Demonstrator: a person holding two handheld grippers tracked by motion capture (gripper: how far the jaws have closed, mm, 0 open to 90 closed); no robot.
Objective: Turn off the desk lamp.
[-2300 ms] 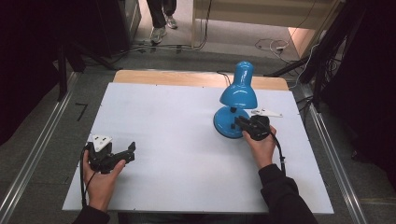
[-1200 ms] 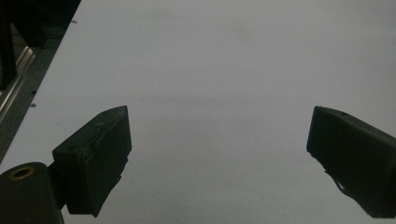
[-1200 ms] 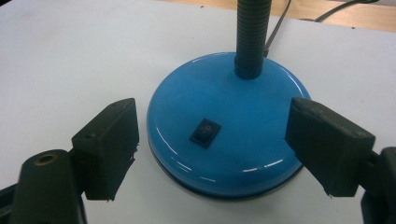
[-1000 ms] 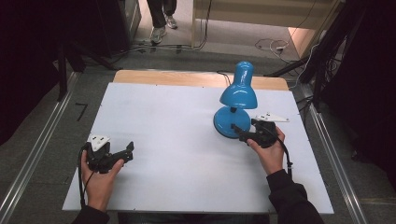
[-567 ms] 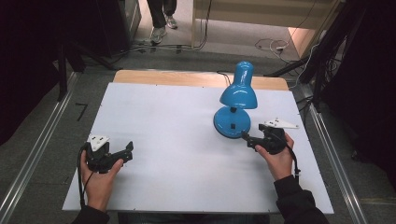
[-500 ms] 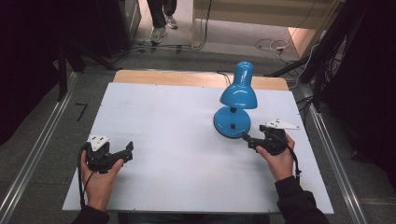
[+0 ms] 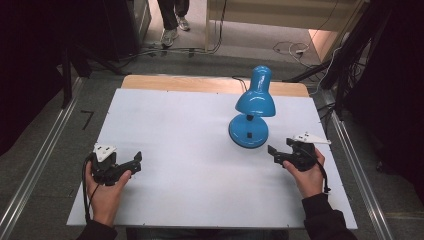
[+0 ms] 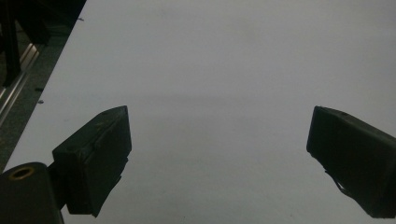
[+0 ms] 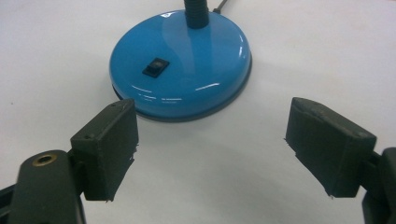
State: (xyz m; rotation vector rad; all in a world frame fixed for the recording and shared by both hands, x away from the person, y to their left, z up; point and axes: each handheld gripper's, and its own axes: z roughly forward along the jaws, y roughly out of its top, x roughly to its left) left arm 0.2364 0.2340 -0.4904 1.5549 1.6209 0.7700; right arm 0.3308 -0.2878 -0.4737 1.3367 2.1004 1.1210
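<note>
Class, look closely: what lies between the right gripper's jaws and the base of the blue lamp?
Nothing but bare white table. The right gripper view shows the right gripper, jaws apart, short of the lamp base.

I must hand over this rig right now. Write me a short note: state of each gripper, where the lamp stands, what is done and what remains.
Left gripper: open, holds nothing, low over the near-left part of the white table.
Right gripper: open, holds nothing, just short of the blue desk lamp, not touching it.
Lamp: upright at the right of the table, black rocker switch on the base facing the right gripper.
Done: nothing visible on the lamp.
Left: probably reach the base or switch.
</note>
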